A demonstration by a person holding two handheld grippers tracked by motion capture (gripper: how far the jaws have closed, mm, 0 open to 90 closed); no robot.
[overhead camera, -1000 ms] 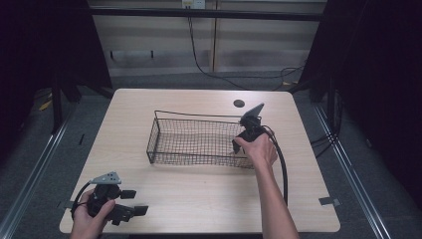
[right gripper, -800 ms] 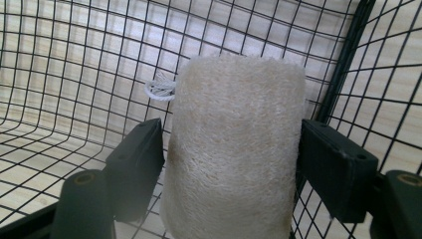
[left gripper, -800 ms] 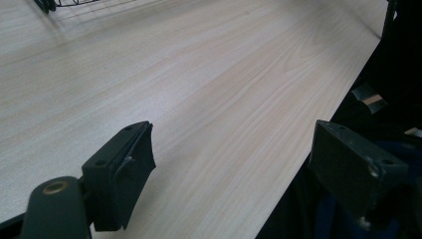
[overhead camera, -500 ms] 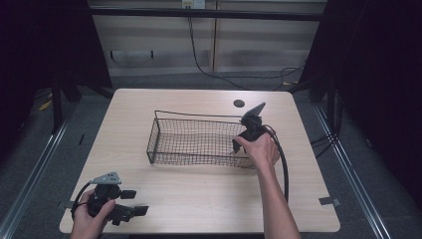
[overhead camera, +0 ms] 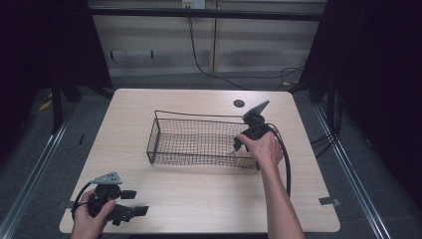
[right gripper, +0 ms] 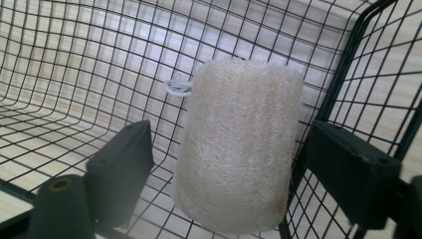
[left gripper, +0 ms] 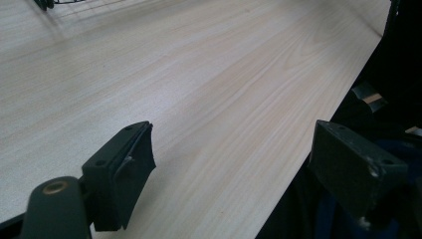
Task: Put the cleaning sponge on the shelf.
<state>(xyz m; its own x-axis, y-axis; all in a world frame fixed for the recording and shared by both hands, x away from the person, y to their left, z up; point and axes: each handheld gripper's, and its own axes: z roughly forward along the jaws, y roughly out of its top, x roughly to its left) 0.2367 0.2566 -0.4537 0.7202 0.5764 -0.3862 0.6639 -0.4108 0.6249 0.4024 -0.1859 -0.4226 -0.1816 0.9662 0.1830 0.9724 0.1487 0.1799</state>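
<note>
Your left gripper [overhead camera: 130, 209] rests near the table's [overhead camera: 199, 194] front corner, well short of the wire basket [overhead camera: 199, 142], jaws apart on nothing. Farther off, your right gripper [right gripper: 234, 164] has just been opening; the loofah sponge [right gripper: 239, 144] stands between its pads, unpressed, in the basket's corner.

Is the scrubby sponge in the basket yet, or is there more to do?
Nearly done. The loofah sponge already sits inside the wire basket, in a corner. The right gripper has just been opening its jaws; they stand apart on each side of the sponge, not pressing it. What looks left is lifting that gripper out. The left gripper rests open at the table edge.
</note>
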